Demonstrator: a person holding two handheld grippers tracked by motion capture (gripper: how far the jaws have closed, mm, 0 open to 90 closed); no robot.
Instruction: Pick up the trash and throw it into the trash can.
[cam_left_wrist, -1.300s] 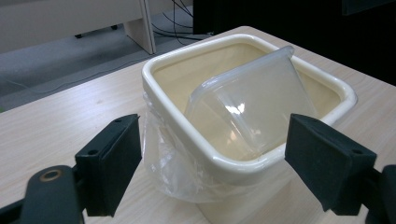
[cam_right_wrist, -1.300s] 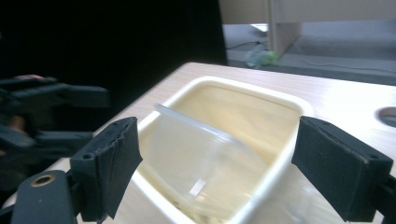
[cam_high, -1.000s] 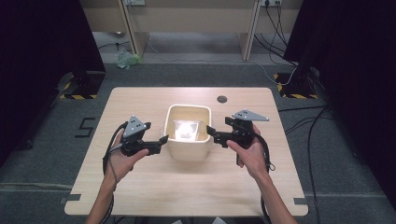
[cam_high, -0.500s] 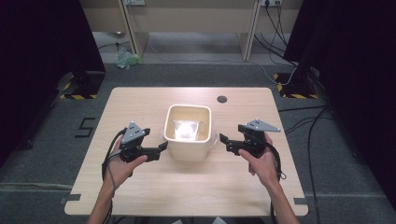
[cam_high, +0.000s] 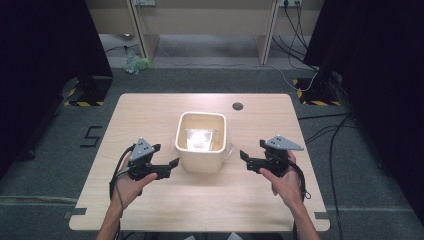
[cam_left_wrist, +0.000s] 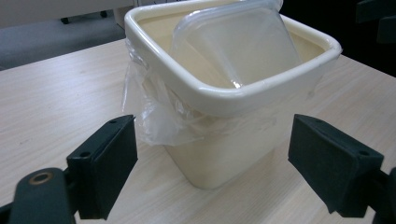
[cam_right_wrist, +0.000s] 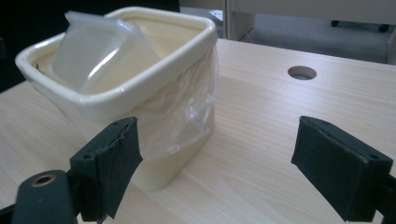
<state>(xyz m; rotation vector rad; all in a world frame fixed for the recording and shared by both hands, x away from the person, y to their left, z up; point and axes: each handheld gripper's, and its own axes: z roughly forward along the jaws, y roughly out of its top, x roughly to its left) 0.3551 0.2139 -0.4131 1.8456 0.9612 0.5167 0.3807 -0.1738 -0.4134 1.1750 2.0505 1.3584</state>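
Note:
A cream plastic bin (cam_high: 201, 159) stands in the middle of the wooden table (cam_high: 150, 110). A thin clear bag hangs over its rim and down its sides (cam_left_wrist: 154, 121) (cam_right_wrist: 187, 116). A clear plastic container (cam_left_wrist: 243, 39) (cam_right_wrist: 100, 49) leans tilted inside the bin. My left gripper (cam_high: 172, 165) is open, a short way left of the bin, with nothing between its jaws. My right gripper (cam_high: 243, 157) is open to the right of the bin, apart from it, also holding nothing.
A round cable hole (cam_high: 238, 106) (cam_right_wrist: 301, 72) sits in the table behind the bin. Desk legs (cam_high: 142, 37) and cables (cam_high: 300, 35) lie on the floor beyond the far edge. Black stands (cam_high: 85, 87) flank the table.
Both grippers have drawn back from the bin's sides toward the near edge and outward. The bin stays where it was.

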